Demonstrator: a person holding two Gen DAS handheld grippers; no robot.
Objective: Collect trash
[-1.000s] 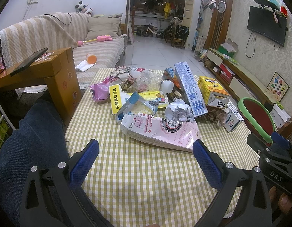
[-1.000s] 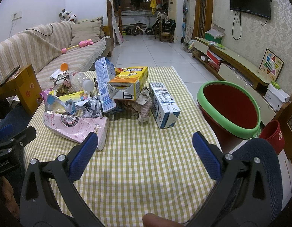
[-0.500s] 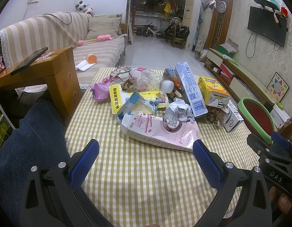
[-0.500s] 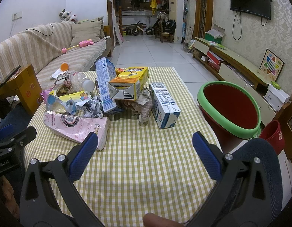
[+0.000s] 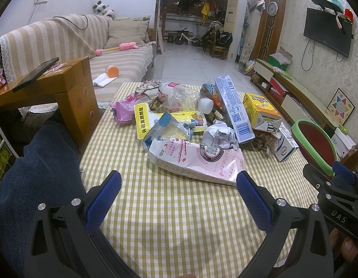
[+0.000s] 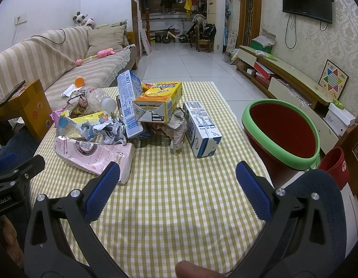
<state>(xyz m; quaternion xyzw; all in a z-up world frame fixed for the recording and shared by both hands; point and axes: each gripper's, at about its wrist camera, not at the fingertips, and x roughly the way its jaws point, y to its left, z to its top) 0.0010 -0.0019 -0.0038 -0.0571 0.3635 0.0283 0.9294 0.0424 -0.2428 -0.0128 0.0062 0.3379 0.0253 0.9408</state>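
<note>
Left wrist view shows nothing has moved in the last second: left gripper (image 5: 177, 185) and right gripper (image 6: 177, 178) both hover wide open and empty, trash pile (image 5: 202, 120) untouched mid-frame, red bin (image 6: 281, 132) at right, so collecting hasn't begun.

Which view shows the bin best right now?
Right wrist: the bin shows its whole green rim and red inside, beside the table. The left wrist view catches only part of it, squeezed at the right edge behind the right gripper.

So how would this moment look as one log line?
left fingers: open, empty | right fingers: open, empty | trash: on table | bin: empty
</note>
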